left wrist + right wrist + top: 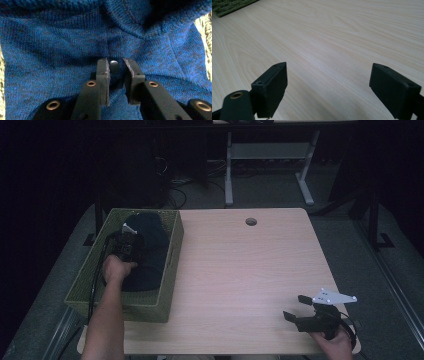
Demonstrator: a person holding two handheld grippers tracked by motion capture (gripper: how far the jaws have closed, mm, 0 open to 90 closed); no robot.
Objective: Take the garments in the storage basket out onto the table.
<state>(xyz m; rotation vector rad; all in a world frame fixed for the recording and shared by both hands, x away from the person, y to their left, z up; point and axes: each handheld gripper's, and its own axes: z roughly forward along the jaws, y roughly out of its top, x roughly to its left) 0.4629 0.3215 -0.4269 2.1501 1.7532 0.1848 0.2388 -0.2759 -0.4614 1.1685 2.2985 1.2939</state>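
Note:
A dark blue knit garment [150, 257] lies heaped in a green woven basket [172, 251] at the table's left. My left gripper [129, 240] reaches down into the basket onto it. In the left gripper view the jaws of the left gripper [116, 62] stand close together, pinching a raised fold of the blue knit [50, 50]. A small dark button [114, 66] sits just past the tips. My right gripper [295, 307] rests low near the table's front right corner. Its jaws stand wide apart with nothing between them, over bare wood [328, 75].
The light wooden table [250, 265] has a round cable hole [251, 221] near its far edge. Basket weave [207, 30] shows beside the garment. A corner of the basket [227, 6] is far off. White desk legs [228, 175] stand beyond the table.

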